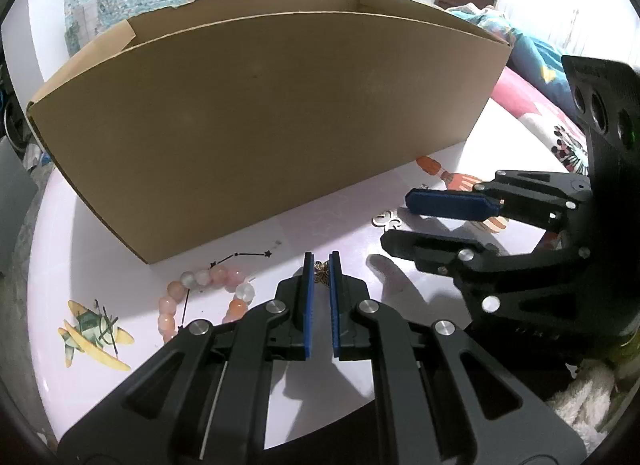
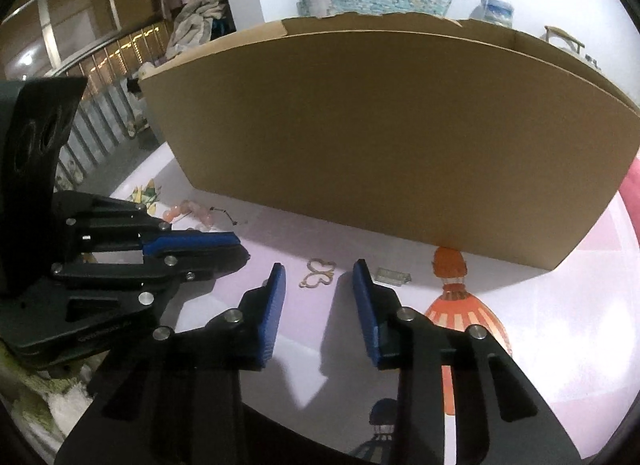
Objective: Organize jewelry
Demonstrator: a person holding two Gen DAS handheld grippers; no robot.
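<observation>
Just ahead of the right gripper's (image 2: 319, 271) parted fingers, almost on the line between their tips, lies a thin gold butterfly-outline charm (image 2: 318, 273) flat on the lilac printed tablecloth (image 2: 280, 241); nothing is between the pads, which touch nothing, so this hand looks far the nearer to it. To the far left of those fingers sits a pink bead bracelet (image 1: 200, 297), beside the left gripper (image 1: 321, 261), whose fingers are pinched on a small dark-gold filigree piece (image 1: 321, 272) right at their tips. Just past the right finger's tip rests a small clear rectangular item (image 2: 391, 276), near enough to be nudged, I judge. Beyond everything stands the tall cardboard box (image 2: 380, 137), its near wall rising well above both grippers, so anything bound for it must clear that edge.
</observation>
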